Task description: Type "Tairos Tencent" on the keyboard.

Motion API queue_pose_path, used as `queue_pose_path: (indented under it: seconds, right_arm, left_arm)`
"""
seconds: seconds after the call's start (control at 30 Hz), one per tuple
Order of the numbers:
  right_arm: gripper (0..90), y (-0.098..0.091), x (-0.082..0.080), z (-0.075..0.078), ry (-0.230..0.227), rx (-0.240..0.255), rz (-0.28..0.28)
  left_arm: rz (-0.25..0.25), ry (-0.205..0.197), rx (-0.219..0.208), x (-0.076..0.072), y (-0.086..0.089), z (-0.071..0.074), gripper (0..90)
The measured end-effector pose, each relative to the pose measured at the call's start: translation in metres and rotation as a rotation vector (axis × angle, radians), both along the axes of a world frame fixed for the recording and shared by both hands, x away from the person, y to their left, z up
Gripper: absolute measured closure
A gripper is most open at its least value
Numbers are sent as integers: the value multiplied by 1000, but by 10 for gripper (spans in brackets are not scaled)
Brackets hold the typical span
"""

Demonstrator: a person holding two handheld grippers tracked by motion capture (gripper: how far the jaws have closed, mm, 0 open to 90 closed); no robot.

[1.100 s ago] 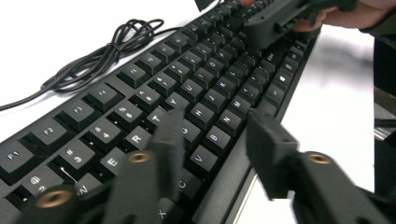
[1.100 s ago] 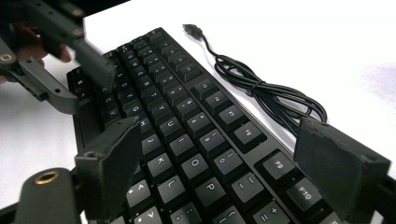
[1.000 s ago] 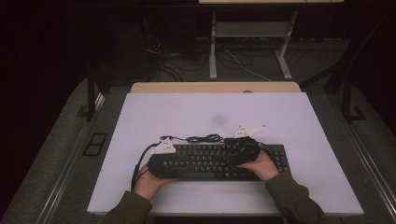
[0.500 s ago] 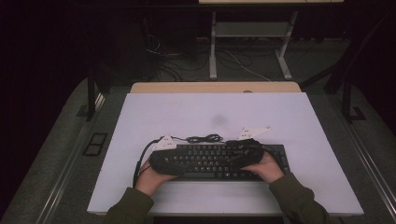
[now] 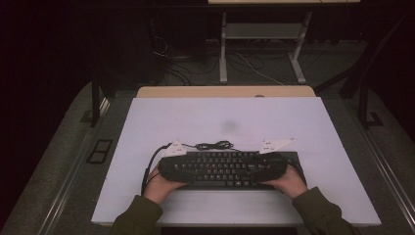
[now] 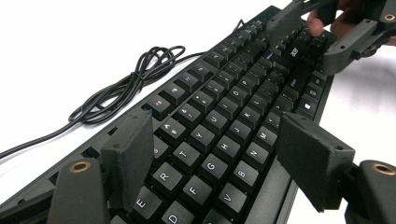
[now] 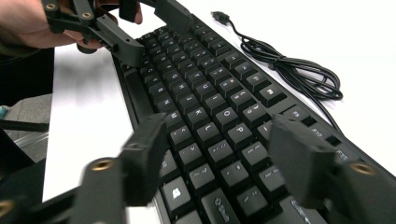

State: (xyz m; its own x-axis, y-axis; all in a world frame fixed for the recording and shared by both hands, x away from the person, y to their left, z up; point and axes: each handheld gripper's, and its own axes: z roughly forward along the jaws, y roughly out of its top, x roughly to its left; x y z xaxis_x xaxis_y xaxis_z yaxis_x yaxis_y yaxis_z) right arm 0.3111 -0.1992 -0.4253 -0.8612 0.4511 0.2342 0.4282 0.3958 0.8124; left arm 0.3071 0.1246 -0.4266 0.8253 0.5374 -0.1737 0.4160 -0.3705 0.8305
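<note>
My left tongs [image 6: 219, 163] and right tongs [image 7: 224, 163] both gape over the flat black plastic keyboard [image 5: 227, 169] lying on the white worktop [image 5: 244, 117], holding nothing, with the right jaws just closing, so I might press keys by mistake.

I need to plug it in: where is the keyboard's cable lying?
In the high view the cable lies bunched on the white table, just beyond the keyboard's far edge, nearer its left end.

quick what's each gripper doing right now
Left gripper: open, jaws just opening, above the keyboard keys.
Right gripper: open, jaws just closing, over the keyboard.
</note>
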Motion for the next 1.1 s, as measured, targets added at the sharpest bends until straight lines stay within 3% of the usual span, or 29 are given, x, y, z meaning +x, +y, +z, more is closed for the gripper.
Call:
queue_pose_path:
  seconds: [0.17, 0.5, 1.1]
  right_arm:
    - [592, -5, -3, 0, 4, -2, 14]
    - [886, -5, -3, -4, 28, -66, 48]
    - [896, -1, -3, -11, 29, -175, 86]
  left_arm:
    - [-8, 2, 7, 0, 0, -1, 270]
    - [-5, 3, 6, 0, 0, -1, 270]
    - [5, -1, 0, 1, -2, -1, 271]
